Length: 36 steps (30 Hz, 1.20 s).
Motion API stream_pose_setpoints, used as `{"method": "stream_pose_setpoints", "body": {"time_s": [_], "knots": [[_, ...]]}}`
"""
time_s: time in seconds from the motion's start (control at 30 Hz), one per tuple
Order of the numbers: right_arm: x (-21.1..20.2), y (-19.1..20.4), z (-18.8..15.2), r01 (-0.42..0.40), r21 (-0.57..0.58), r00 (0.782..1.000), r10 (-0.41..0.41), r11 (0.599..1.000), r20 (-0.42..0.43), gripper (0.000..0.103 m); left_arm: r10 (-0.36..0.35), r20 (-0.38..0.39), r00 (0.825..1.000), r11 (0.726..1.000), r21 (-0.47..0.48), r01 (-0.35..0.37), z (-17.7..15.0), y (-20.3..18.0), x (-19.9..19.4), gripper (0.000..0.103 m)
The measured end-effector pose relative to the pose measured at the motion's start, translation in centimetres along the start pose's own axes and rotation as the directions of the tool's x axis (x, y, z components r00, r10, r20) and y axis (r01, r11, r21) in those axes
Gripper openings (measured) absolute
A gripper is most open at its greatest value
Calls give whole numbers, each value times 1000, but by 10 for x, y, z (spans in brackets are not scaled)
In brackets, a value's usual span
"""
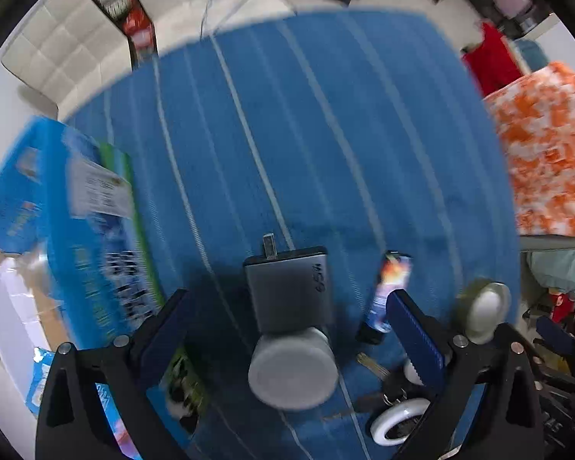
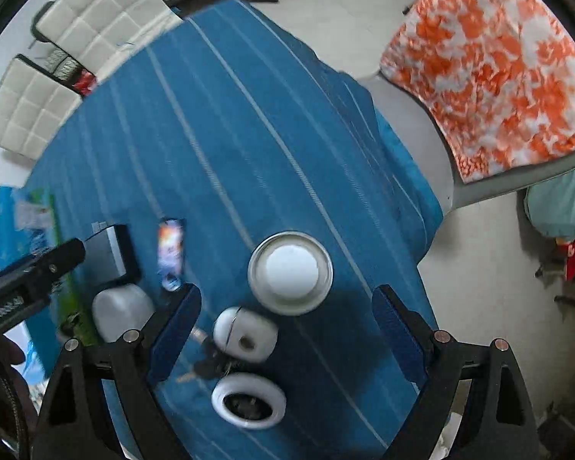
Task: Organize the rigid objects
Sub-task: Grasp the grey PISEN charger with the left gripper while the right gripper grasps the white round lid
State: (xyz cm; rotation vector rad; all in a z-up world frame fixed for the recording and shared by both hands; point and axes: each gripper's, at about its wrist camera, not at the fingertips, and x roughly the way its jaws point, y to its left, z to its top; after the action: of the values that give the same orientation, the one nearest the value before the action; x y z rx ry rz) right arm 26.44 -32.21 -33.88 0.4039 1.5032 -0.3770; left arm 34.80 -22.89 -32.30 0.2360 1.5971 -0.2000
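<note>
- Left wrist view: the blue box (image 1: 76,230), biggest thing on the striped cloth (image 1: 287,134), lies off the left finger's outer side, its long axis running away from the camera; it looks like the likely bin or boundary for the sorting.
- Left gripper (image 1: 287,329) hangs released, jaws wide, holding nothing; the grey charger (image 1: 287,287) lies dead ahead between the fingers, long axis pointing away, plug end far.
- White jar (image 1: 293,372) stands just nearer than the charger, touching or overlapping its near end, so it blocks a straight reach.
- Right wrist view: right gripper (image 2: 287,326) is also spread and empty, above the round tin (image 2: 290,271), which sits ahead and centred; this hand is nearer the tin.
- White case (image 2: 245,335), keys (image 2: 211,364) and white ring (image 2: 248,402) cluster by the left finger and crowd any descent.
- Lighter (image 2: 170,255) lies slim, long axis away, between charger and tin.
</note>
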Motion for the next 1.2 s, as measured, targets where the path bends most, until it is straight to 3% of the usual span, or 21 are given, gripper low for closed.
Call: {"method": "stream_pose_setpoints", "body": {"time_s": [0.2,0.43,0.73,0.93,1.1,1.2], "knots": [[40,0,13,14,22,997,-12,1000,-73,93,15,-76,997,1000,-7,-15,4,-1,36,102],[62,-3,17,7,48,993,-2,999,-116,93,2,-100,995,1000,-7,-3,0,-8,52,102],[70,-13,20,15,70,991,-5,997,-131,90,-12,-77,997,1000,5,12,5,-8,52,80],[75,-15,19,35,70,990,-25,997,-139,77,-10,-58,998,1000,11,11,9,-14,41,58],[73,-10,17,68,59,991,-61,996,-120,68,-13,-43,999,1000,9,13,4,-14,37,57],[70,-10,16,71,51,992,-65,996,-107,68,-8,-37,999,1000,9,8,-2,-14,34,57]]}}
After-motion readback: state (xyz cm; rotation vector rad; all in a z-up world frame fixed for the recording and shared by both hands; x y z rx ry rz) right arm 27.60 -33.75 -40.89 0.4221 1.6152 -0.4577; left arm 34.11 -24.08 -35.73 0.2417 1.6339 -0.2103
